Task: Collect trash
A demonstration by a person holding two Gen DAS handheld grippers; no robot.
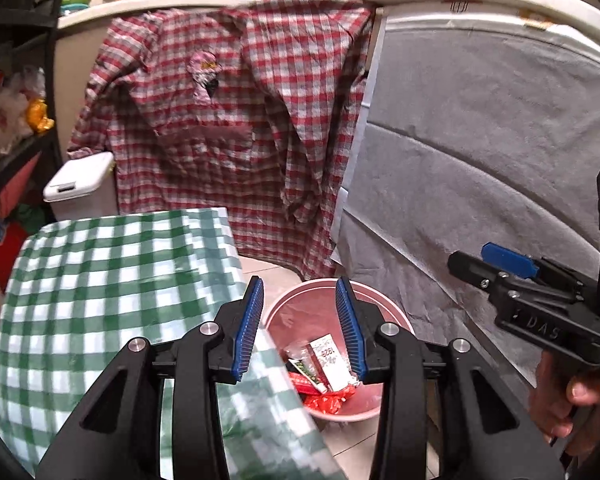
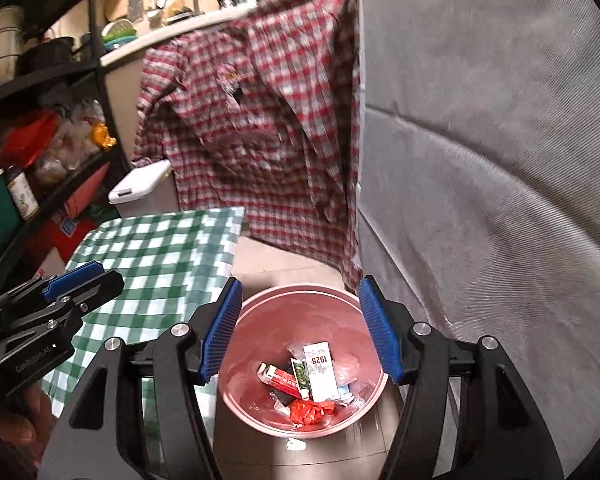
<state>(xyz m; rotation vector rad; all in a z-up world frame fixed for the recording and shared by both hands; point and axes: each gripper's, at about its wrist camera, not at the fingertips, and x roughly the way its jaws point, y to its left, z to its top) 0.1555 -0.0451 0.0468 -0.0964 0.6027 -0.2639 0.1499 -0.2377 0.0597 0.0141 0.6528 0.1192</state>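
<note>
A pink bin stands on the floor beside a table with a green checked cloth. In it lie a white "1928" packet, a red carton, a small green tube and crumpled red wrapper. My right gripper is open and empty above the bin. My left gripper is open and empty over the cloth's edge and the bin. Each gripper shows in the other's view, the right one and the left one.
A red plaid shirt hangs over a counter edge behind the bin. A grey fabric panel stands on the right. A white lidded bin and cluttered shelves are at the left.
</note>
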